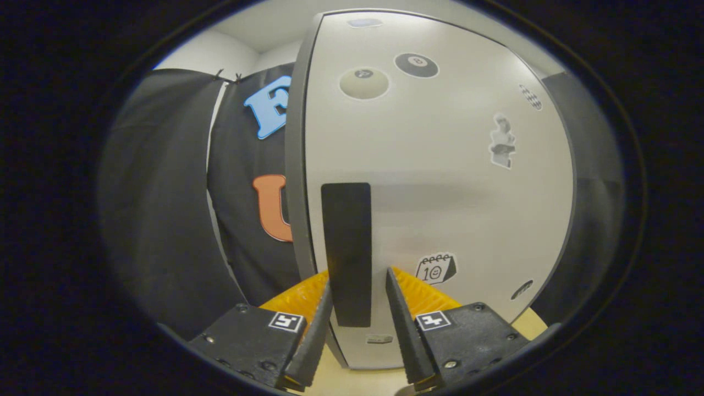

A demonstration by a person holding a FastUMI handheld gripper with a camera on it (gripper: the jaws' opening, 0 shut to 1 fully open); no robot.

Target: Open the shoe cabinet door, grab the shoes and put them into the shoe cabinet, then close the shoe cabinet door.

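Claw at the cabinet handle, door not yet open.
The claw (357, 286) stood open, its fingers either side of the black handle (346, 247) without pressing it. The white cabinet door (440, 181) looked shut or nearly so; opening it, loading shoes and closing all seemed left.

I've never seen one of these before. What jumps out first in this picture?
A tall white cabinet door dotted with stickers looms just ahead. A black vertical handle strip near its left edge sits between the open gripper and its two yellow-and-black fingers. Two billiard-ball stickers sit near the door's top.
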